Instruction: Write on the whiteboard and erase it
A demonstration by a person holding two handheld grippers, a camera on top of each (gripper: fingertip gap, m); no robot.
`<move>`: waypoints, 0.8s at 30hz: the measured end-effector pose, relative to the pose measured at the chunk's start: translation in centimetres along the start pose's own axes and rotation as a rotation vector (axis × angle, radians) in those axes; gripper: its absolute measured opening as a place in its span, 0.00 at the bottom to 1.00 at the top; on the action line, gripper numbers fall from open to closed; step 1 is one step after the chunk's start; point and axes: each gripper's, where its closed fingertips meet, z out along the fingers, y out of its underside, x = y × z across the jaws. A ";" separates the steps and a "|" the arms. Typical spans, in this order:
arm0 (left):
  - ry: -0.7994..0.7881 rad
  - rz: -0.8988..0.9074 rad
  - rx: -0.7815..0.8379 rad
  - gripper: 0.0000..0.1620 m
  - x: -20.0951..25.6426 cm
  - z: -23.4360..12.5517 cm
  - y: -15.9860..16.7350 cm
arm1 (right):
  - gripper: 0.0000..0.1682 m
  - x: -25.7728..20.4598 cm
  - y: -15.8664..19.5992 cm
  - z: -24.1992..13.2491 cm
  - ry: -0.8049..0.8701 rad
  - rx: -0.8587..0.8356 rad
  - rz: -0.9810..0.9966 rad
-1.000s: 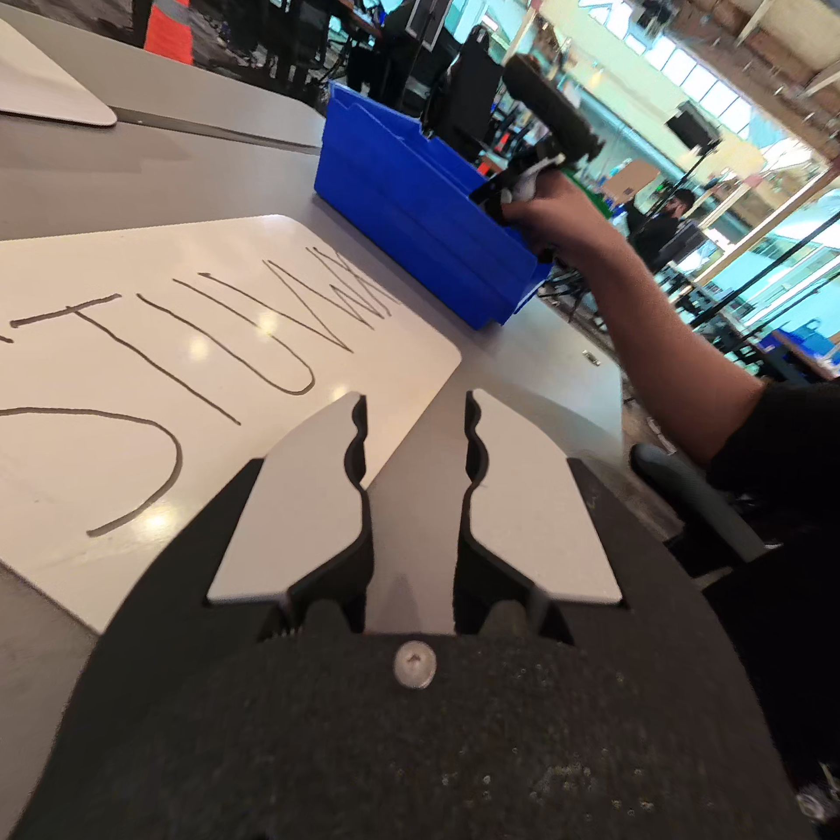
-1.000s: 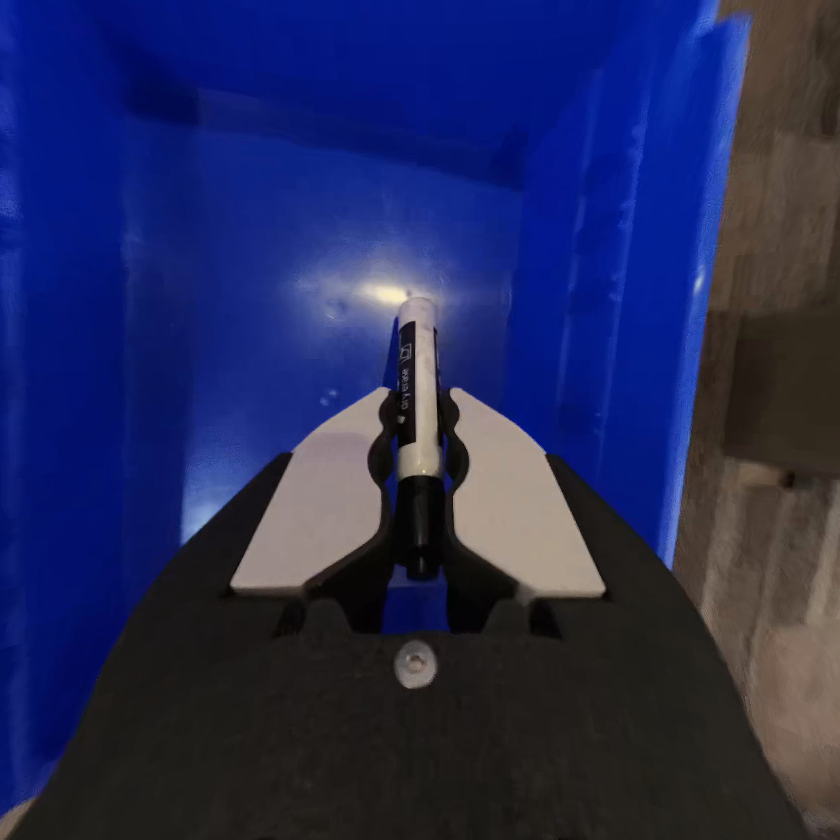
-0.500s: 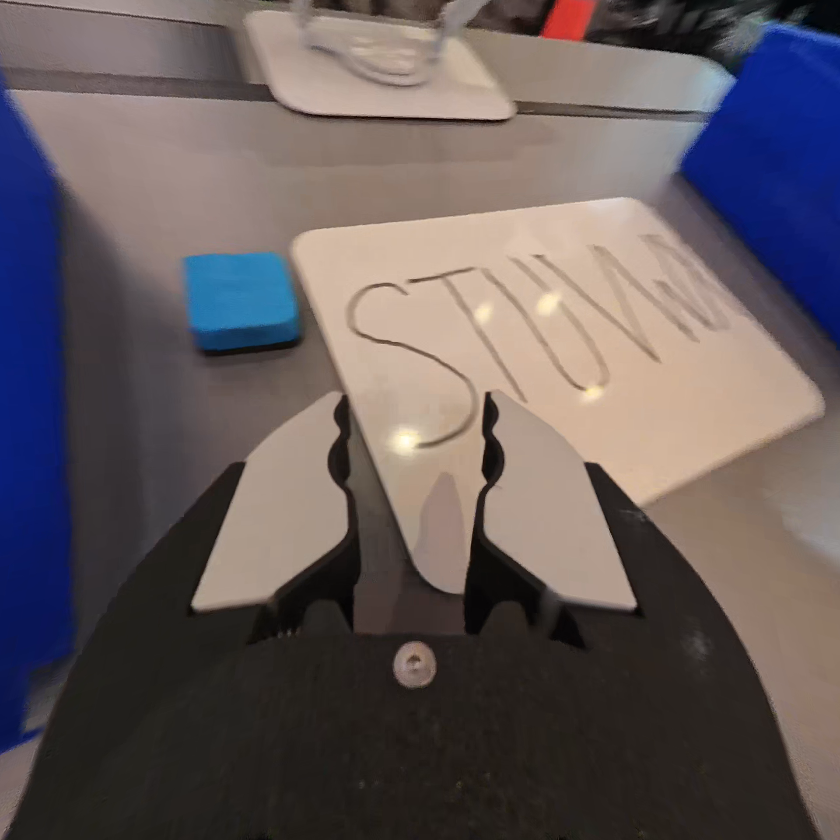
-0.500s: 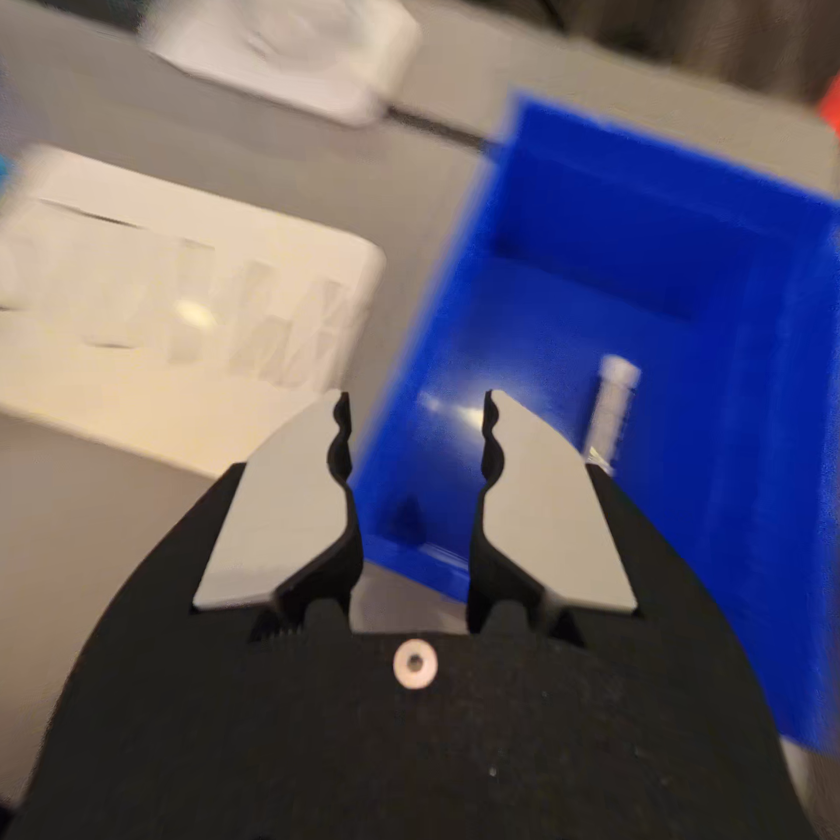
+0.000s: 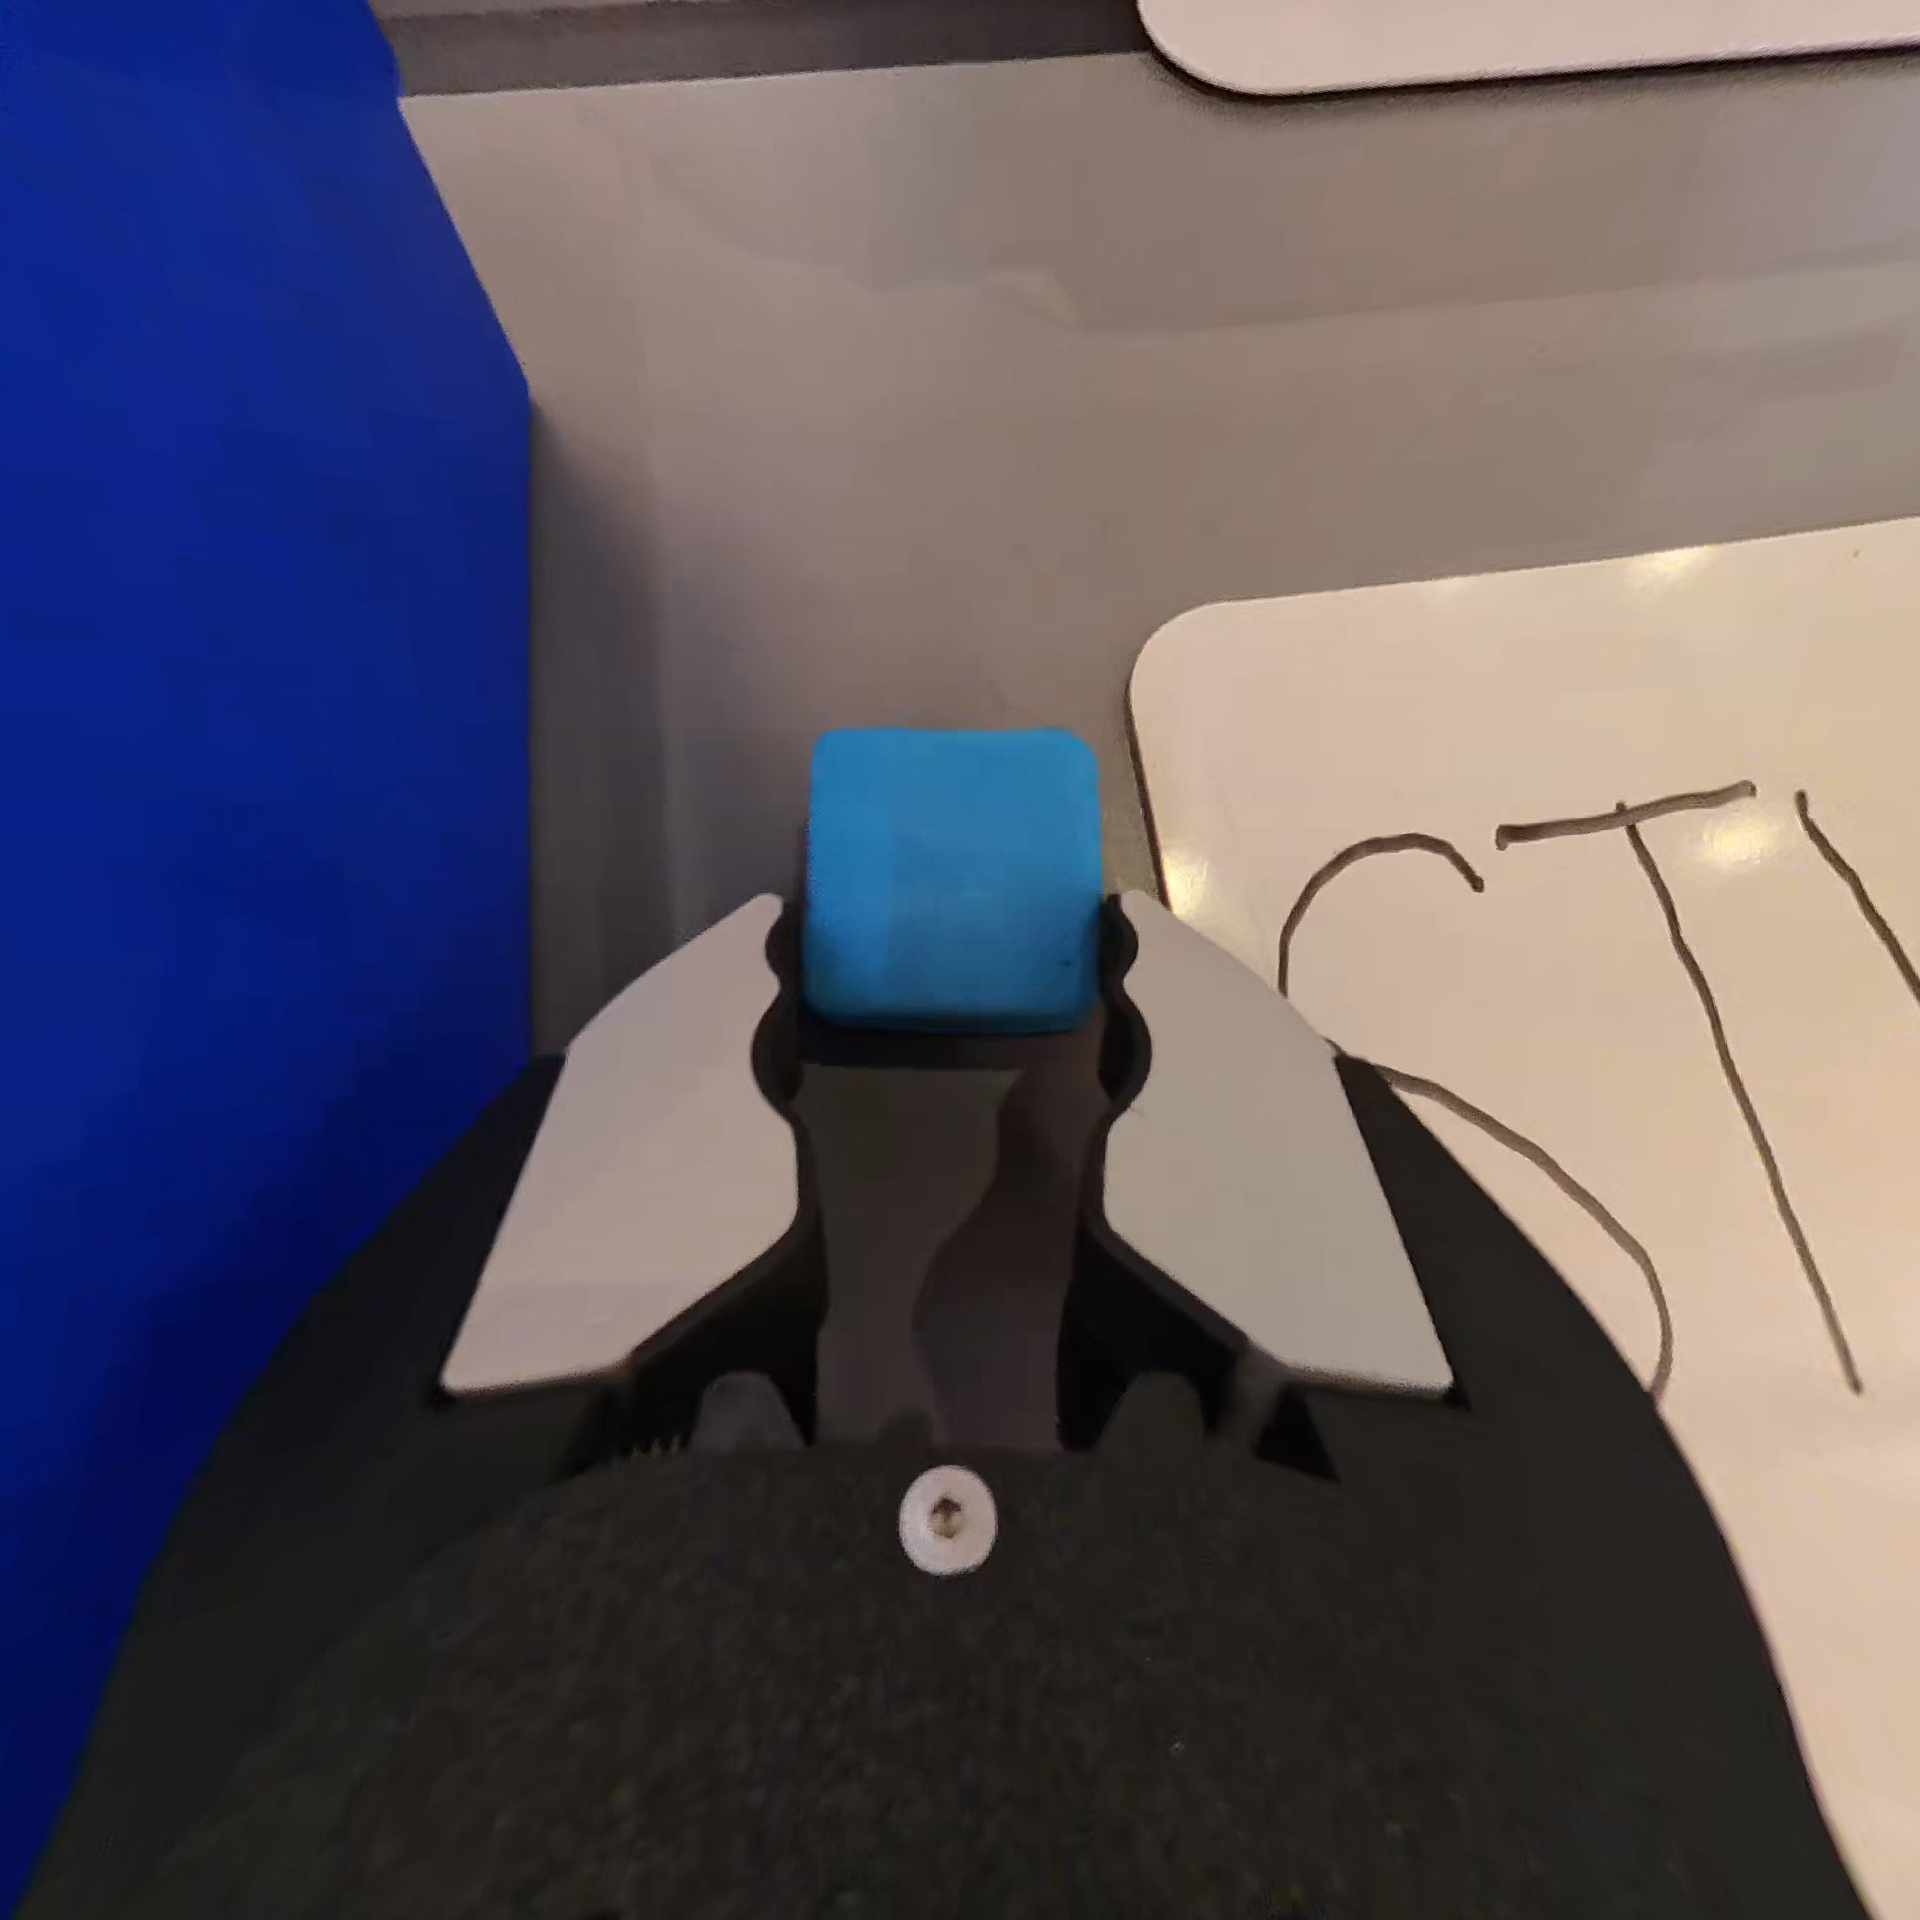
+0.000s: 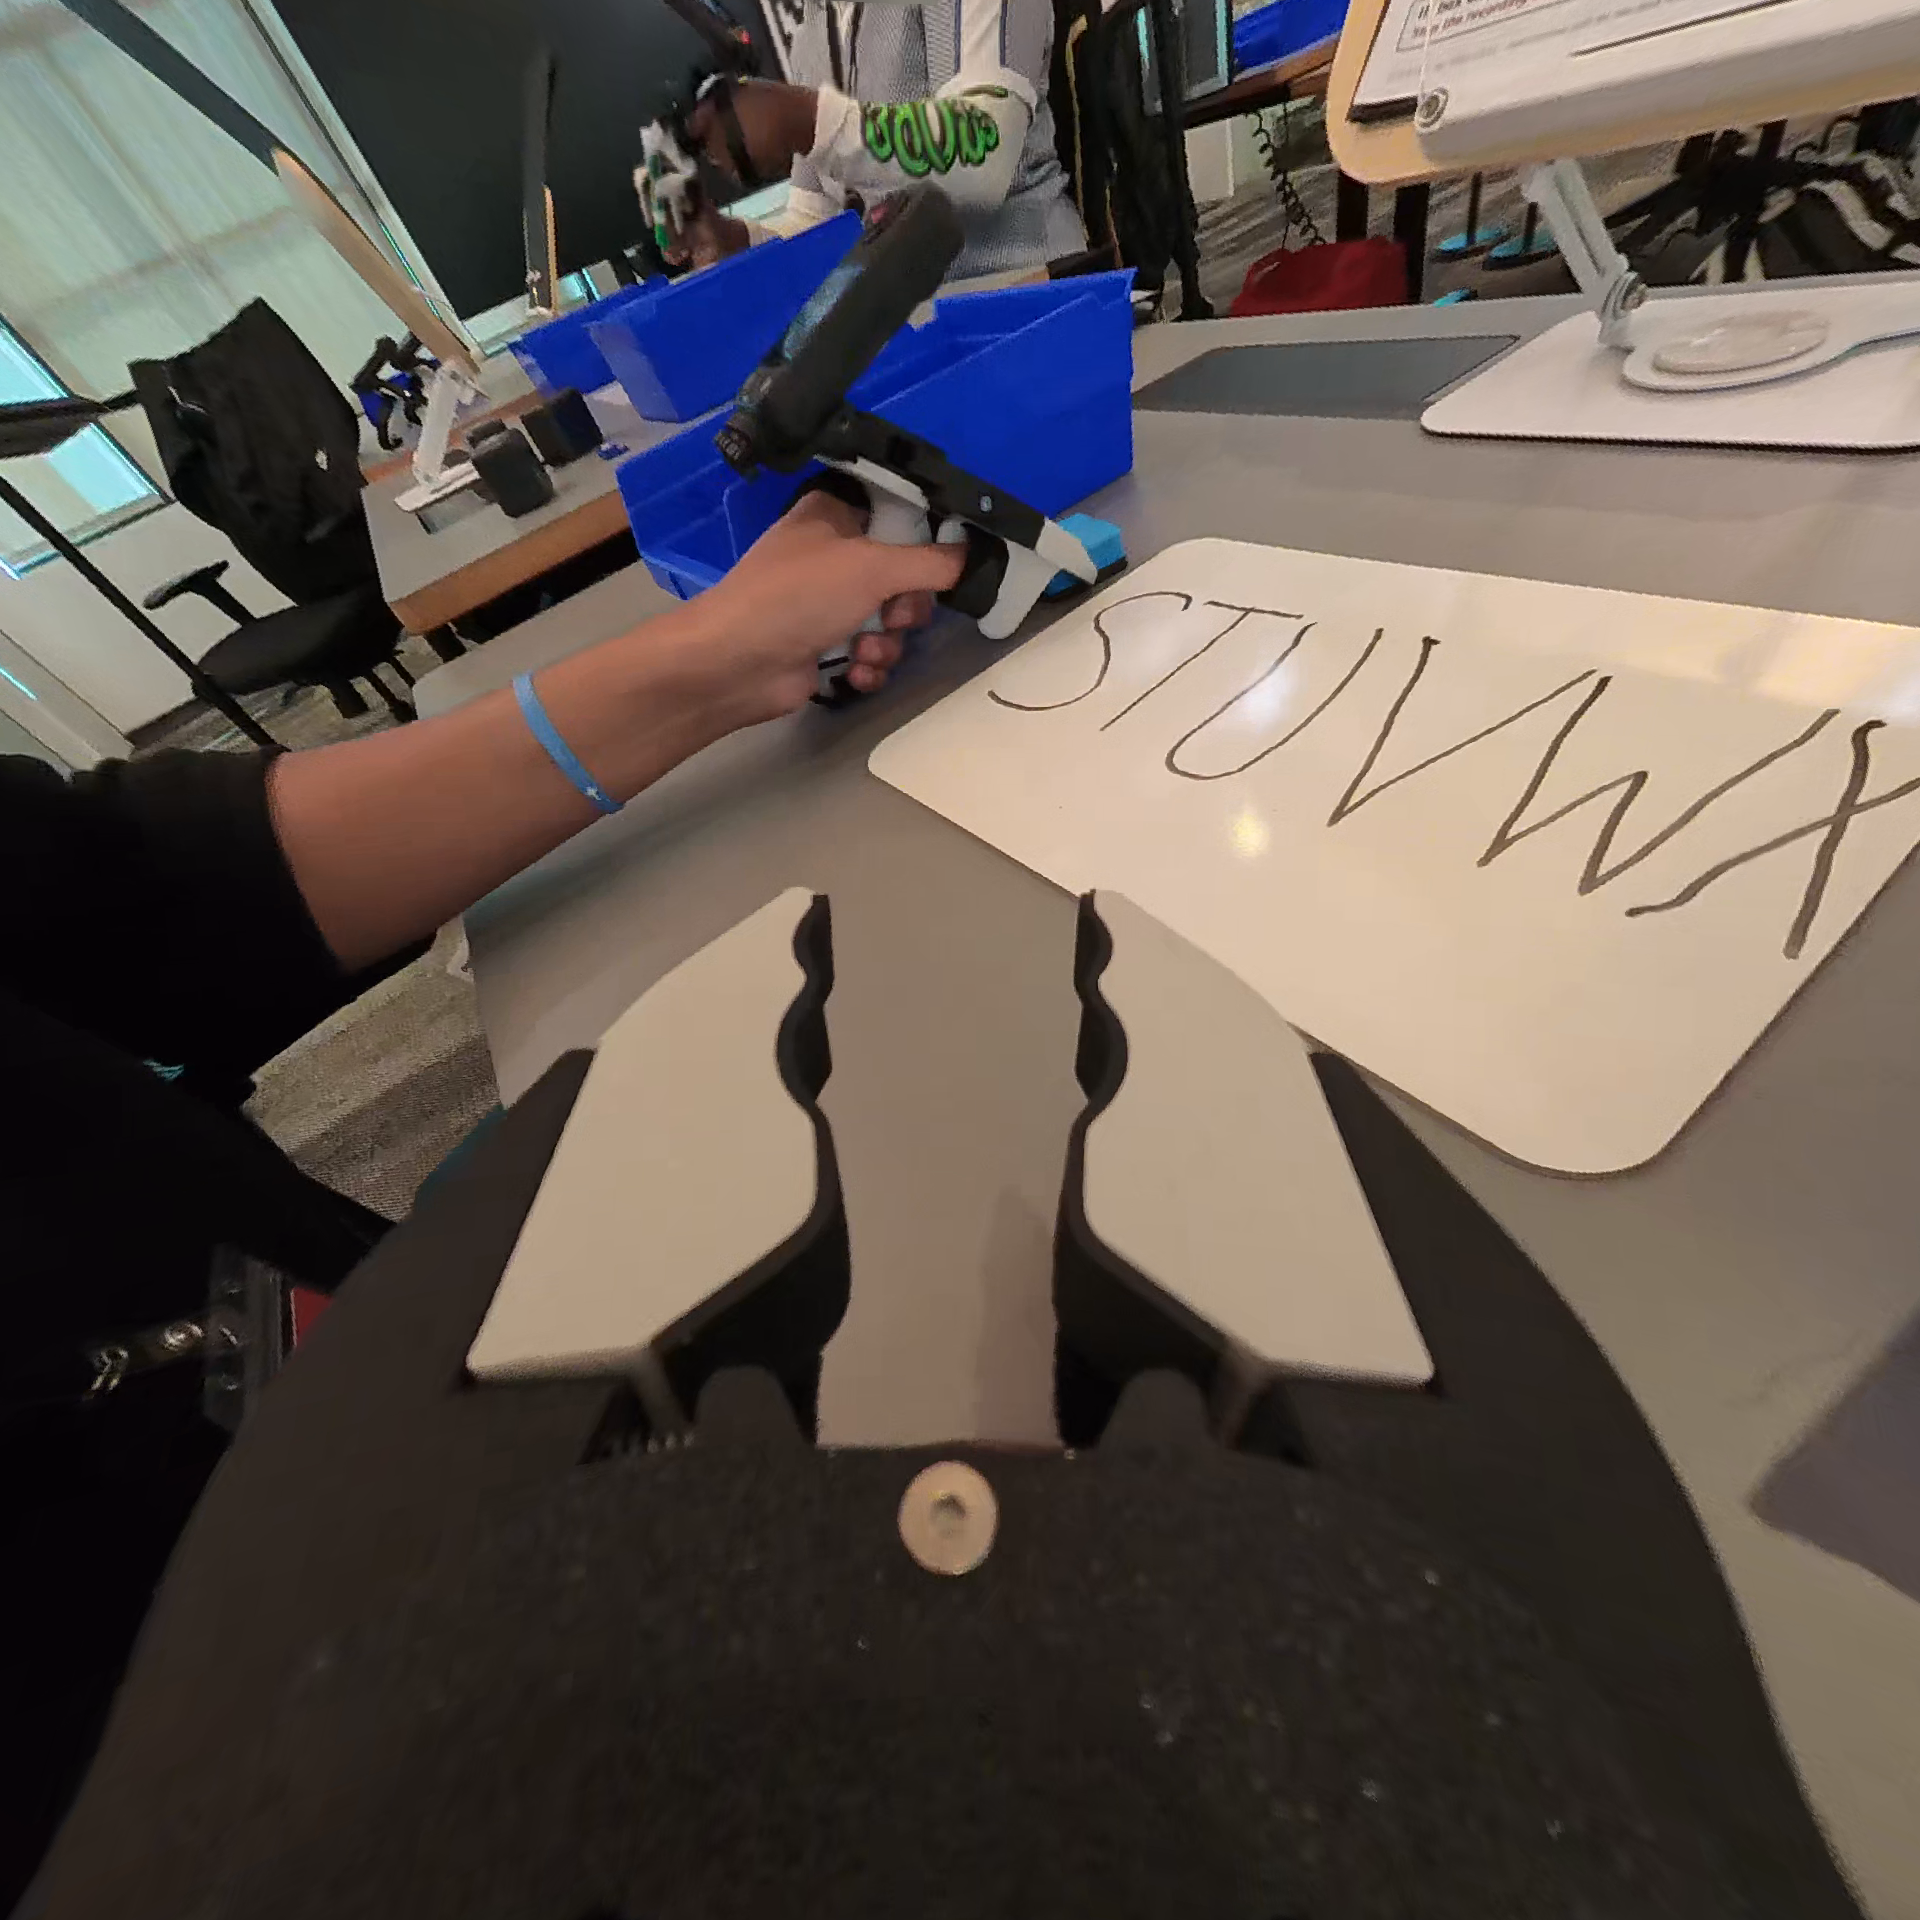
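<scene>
In the left wrist view my left gripper (image 5: 951,914) is low over the grey table, its open fingertips on either side of the near half of a light blue eraser (image 5: 951,883) that lies flat on the table. The pads stand close to its sides; I see no squeeze. The whiteboard (image 5: 1558,727) with black letters lies just right of it. In the right wrist view my right gripper (image 6: 951,914) is open and empty above the table, near the whiteboard's (image 6: 1455,935) front corner. That view also shows the left gripper (image 6: 1039,587) at the eraser (image 6: 1096,540). The marker is out of view.
A blue bin (image 5: 208,623) stands close on the left of the eraser; it also shows in the right wrist view (image 6: 987,416). A white monitor stand base (image 6: 1662,395) sits at the table's back. A person (image 6: 914,135) works at another table behind.
My right gripper let the marker go in the blue bin, drew back and swung left. My left gripper swung to the eraser and came down around it.
</scene>
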 end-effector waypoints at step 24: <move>0.418 0.429 -0.021 0.39 9.2 -9.8 10.2 | 0.40 4.2 -0.1 11.0 0.117 -0.402 -0.333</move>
